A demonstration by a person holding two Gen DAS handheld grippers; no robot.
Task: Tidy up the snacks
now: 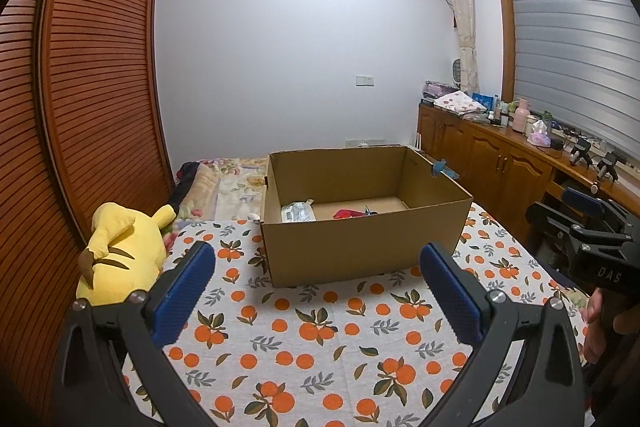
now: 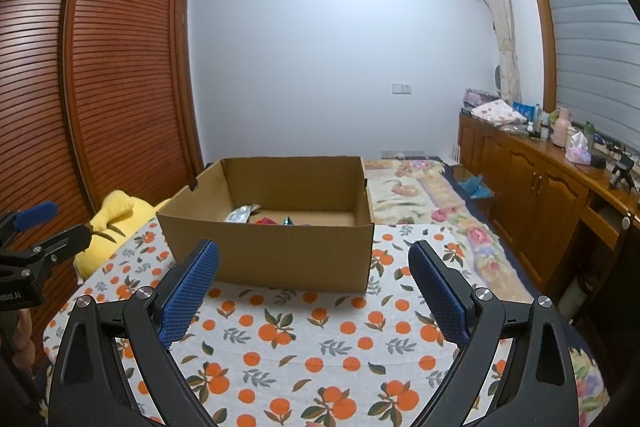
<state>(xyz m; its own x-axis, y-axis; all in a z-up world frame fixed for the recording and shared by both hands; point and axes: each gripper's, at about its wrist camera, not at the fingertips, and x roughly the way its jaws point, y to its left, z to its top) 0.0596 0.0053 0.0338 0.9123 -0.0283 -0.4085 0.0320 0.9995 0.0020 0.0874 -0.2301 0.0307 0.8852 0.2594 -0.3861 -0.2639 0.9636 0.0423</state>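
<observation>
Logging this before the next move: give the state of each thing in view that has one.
cardboard box: open-topped, upright on the cloth
silver packet: lying inside the box
red packet: lying inside the box
left tongs: open, empty
right tongs: open, empty
yellow plush toy: lying beside the cloth

"DAS" on right tongs [image 1: 600, 223] body; other lettering illegible.

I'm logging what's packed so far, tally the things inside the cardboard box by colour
Silver packet: 1
Red packet: 1
Teal-blue item: 1
Total showing in the cardboard box: 3; its front wall hides part of the floor.
</observation>
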